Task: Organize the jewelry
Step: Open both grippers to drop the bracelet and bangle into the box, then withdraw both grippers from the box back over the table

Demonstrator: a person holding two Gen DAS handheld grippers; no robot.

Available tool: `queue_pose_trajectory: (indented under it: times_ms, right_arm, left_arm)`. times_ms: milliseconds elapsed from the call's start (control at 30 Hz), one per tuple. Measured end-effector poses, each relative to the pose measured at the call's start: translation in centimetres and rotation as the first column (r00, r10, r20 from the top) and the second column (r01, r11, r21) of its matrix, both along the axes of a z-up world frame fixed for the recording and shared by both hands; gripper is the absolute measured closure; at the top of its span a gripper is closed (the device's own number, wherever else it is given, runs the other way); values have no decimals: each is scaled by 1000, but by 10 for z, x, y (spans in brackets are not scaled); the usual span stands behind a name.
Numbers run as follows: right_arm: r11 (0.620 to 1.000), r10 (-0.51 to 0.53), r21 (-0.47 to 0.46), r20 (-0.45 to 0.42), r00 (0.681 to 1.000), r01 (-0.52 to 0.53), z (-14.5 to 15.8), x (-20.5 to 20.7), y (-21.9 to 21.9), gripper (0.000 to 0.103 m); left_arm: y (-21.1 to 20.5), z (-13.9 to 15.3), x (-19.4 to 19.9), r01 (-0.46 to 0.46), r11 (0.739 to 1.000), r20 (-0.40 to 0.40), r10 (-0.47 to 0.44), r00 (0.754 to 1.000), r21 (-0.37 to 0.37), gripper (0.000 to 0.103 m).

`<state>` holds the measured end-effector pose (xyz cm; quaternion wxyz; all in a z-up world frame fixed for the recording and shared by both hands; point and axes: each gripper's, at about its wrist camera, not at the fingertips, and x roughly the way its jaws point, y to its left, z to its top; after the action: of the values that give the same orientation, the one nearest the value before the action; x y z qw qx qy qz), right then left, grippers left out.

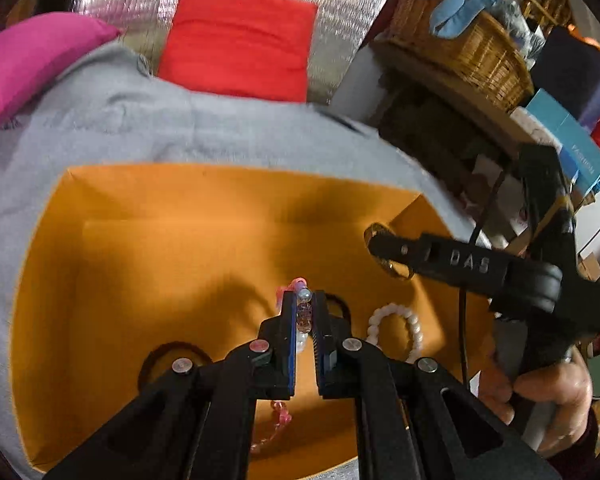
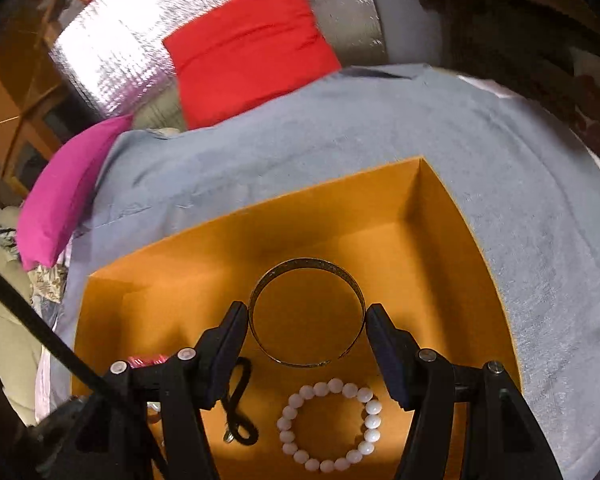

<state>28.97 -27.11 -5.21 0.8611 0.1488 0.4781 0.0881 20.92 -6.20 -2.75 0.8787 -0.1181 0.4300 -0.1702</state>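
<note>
An open orange box [image 1: 148, 216] [image 2: 440, 216] lies on a grey cloth. My left gripper [image 1: 303, 304] is shut on a pink and clear beaded bracelet [image 1: 303, 312] above the box floor; its loose end hangs below [image 1: 278, 412]. My right gripper [image 2: 306, 312] grips a metal bangle [image 2: 306, 266] across its width, held over the box; it also shows in the left wrist view [image 1: 384, 252]. A white bead bracelet [image 2: 332, 424] [image 1: 396, 330] and a black cord [image 2: 238, 412] [image 1: 172, 354] lie on the box floor.
The grey cloth [image 2: 380, 120] covers the surface around the box. A red cushion [image 1: 240, 40] and a pink cushion [image 1: 32, 60] lie behind, against silver foil [image 2: 120, 60]. A wicker basket [image 1: 460, 40] and boxes crowd shelves at right.
</note>
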Motion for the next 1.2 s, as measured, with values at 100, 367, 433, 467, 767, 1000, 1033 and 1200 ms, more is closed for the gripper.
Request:
queue_pose_trajectory:
  times_ms: [100,367,433,467,767,1000,1033,1200]
  right_arm:
    - [1000,-15,-26,-32,999,15,-7,1,-1,39]
    - [998,-55,25,-24,998,55,-13,-2,-10,31]
    - [997,-50,56,-7,999,50,-9,-6,-13,31]
    - [996,-51,68,6,999,51,-6,-9,-15,31]
    - [992,-13,125,218,976,-15,54,-80,-33,32]
    - [984,32,154,364,931,-94,81,-163,-43,32]
    - [983,40,153,372,928,-103,81,-171,-43,32]
    - [976,110,140,330,938,-164,61,-218,-37,35]
  left_arm:
    - [-2,-7,2,0,1000,-20,0,1000,14,95]
    - [-11,1,-4,-20,994,-21,22,1000,108,73]
    - [-9,10,-10,-38,992,10,37,999,124,54]
    - [-8,18,-15,-53,989,35,49,998,137,51]
    - [28,78,-73,-190,970,186,161,969,154,38]
    - [46,93,-136,-282,928,274,213,938,245,28]
    - [49,91,-146,-296,917,280,220,934,266,27]
    - [69,55,-184,-332,894,228,270,935,301,26]
